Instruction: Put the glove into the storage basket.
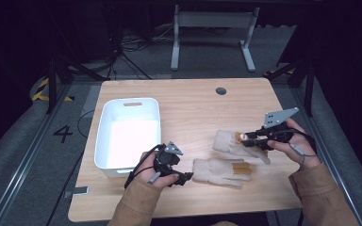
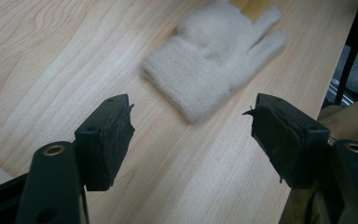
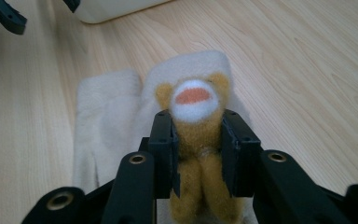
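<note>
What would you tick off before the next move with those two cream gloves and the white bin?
1. Right gripper has a hold: ok. Its jaws are pinched on the brown bear patch of the far glove.
2. Left gripper ready to grab: ok. Its jaws stand open with nothing between them.
3. Near glove within the left gripper's line: ok. It lies flat on the table just ahead of the jaws, untouched.
4. White bin free to take a glove: ok. Its inside looks bare.
5. Far glove clear of the table: cannot tell. Part of it seems to rest on the wood.
</note>
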`<action>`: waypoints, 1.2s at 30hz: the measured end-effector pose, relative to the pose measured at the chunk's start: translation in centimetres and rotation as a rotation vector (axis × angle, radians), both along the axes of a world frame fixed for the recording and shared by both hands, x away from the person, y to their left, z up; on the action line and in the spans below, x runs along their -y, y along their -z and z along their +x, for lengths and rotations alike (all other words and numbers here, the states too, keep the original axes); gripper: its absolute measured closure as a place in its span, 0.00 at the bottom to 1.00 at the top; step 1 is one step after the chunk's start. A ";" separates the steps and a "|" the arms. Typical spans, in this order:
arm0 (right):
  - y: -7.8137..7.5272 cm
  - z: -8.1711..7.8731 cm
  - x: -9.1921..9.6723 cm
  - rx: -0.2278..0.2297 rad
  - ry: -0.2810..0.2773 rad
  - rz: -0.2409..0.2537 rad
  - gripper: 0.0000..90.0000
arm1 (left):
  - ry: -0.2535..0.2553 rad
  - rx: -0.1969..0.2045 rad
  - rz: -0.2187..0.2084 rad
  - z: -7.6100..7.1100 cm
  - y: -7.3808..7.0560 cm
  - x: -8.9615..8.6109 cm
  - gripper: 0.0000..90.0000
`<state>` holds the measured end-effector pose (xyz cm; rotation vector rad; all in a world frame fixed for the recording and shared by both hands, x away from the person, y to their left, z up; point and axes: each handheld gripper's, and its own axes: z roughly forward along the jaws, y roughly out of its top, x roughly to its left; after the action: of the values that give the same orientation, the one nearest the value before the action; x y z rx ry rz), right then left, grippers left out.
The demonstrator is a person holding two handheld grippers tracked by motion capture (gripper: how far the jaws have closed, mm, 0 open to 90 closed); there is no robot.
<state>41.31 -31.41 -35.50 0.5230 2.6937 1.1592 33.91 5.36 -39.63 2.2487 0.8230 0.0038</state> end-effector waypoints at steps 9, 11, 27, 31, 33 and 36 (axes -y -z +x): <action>-0.3 -0.8 -1.4 -0.004 -0.028 -0.005 0.77 | 0.003 0.000 -0.003 0.0 -0.1 0.0 0.33; -0.4 -0.9 -1.6 -0.007 -0.035 -0.002 0.77 | 0.003 -0.001 -0.003 0.0 -0.1 0.0 0.33; 0.0 -1.8 -3.9 -0.038 -0.086 -0.002 0.76 | 0.002 -0.001 -0.007 -0.1 -0.1 0.0 0.33; 0.2 -1.9 -4.3 -0.042 -0.089 -0.006 0.76 | 0.001 0.000 -0.007 -0.1 -0.1 0.0 0.33; 0.2 -2.0 -4.5 -0.046 -0.095 -0.004 0.76 | 0.003 -0.001 -0.007 -0.1 -0.1 0.0 0.33; 0.3 -2.2 -4.9 -0.052 -0.108 -0.007 0.76 | 0.006 -0.001 -0.001 0.0 0.0 0.0 0.33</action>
<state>39.11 -26.47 -35.81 0.4166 2.8013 1.1779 33.87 5.34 -39.59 2.2505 0.8170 -0.0002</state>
